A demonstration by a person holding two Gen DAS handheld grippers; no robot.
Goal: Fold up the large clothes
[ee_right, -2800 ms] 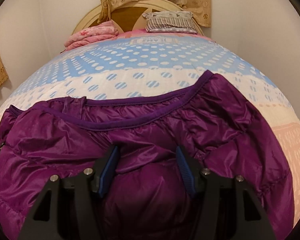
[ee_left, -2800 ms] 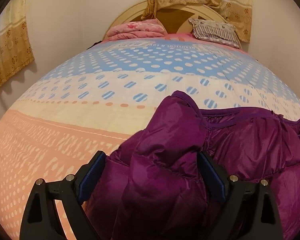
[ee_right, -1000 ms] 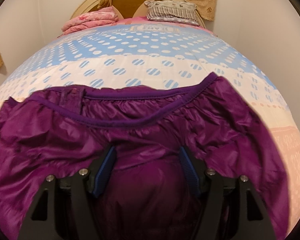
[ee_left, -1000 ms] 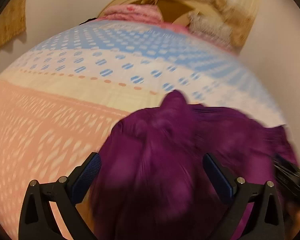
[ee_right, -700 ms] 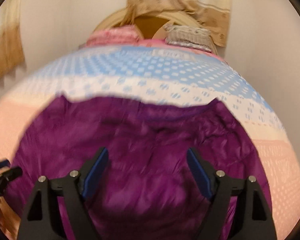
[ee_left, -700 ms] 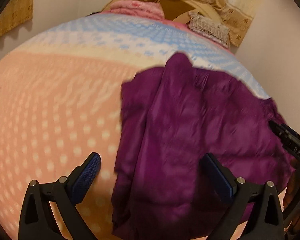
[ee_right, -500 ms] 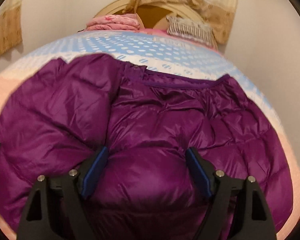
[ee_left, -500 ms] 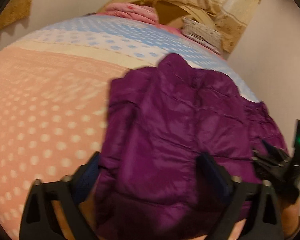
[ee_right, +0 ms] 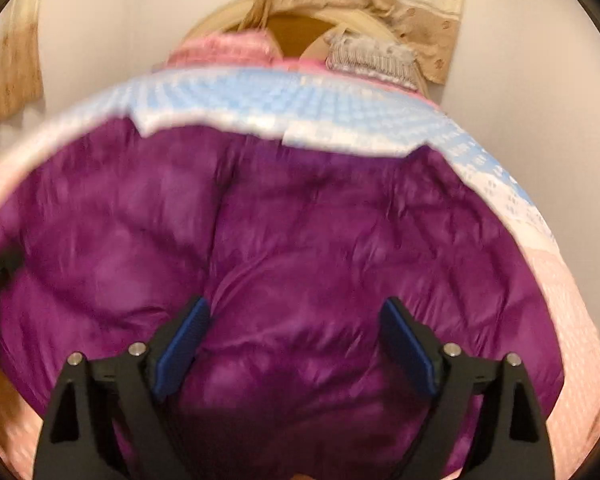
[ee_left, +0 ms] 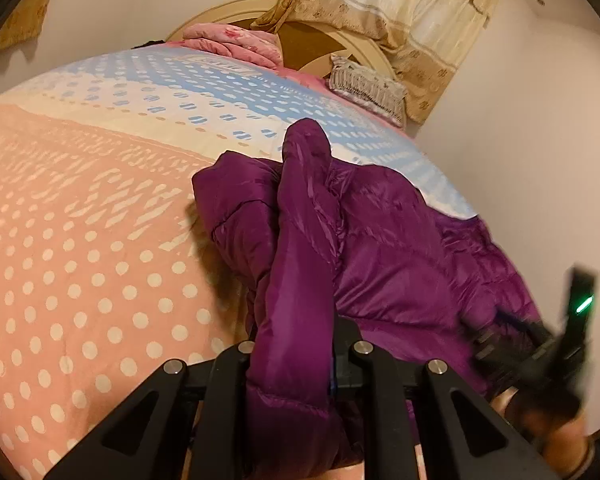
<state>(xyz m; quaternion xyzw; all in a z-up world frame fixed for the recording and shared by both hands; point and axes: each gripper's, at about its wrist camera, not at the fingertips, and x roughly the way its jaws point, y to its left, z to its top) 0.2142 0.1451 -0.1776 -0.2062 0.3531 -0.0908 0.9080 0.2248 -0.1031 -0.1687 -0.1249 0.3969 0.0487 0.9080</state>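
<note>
step in hand, by judgement: gathering one side of the garment to begin a fold. the purple down jacket (ee_left: 380, 240) lies on the bed (ee_left: 80, 260), over the pink dotted part of the bedspread with its far edge reaching the blue-and-white band. the left gripper (ee_left: 296, 360) is clamped on a long padded strip of the jacket, probably a sleeve, which runs up and away between the closed arms. the right gripper (ee_right: 296, 344) hovers above the jacket body with its blue pads (ee_right: 184, 340) set wide apart and nothing between them; that view is blurred, so contact with the fabric cannot be confirmed.

next move, as judged: carry the clamped strip across the jacket body and lay it flat, while the right gripper takes hold of or pins the opposite side. the fabric looks slick and puffy, so it may spring back.

count: one jacket; two grippers; one bed; one folded pink quilt (ee_left: 236, 40) and one striped pillow (ee_left: 364, 84) at the headboard (ee_left: 324, 40); curtain (ee_left: 404, 20) behind it.
</note>
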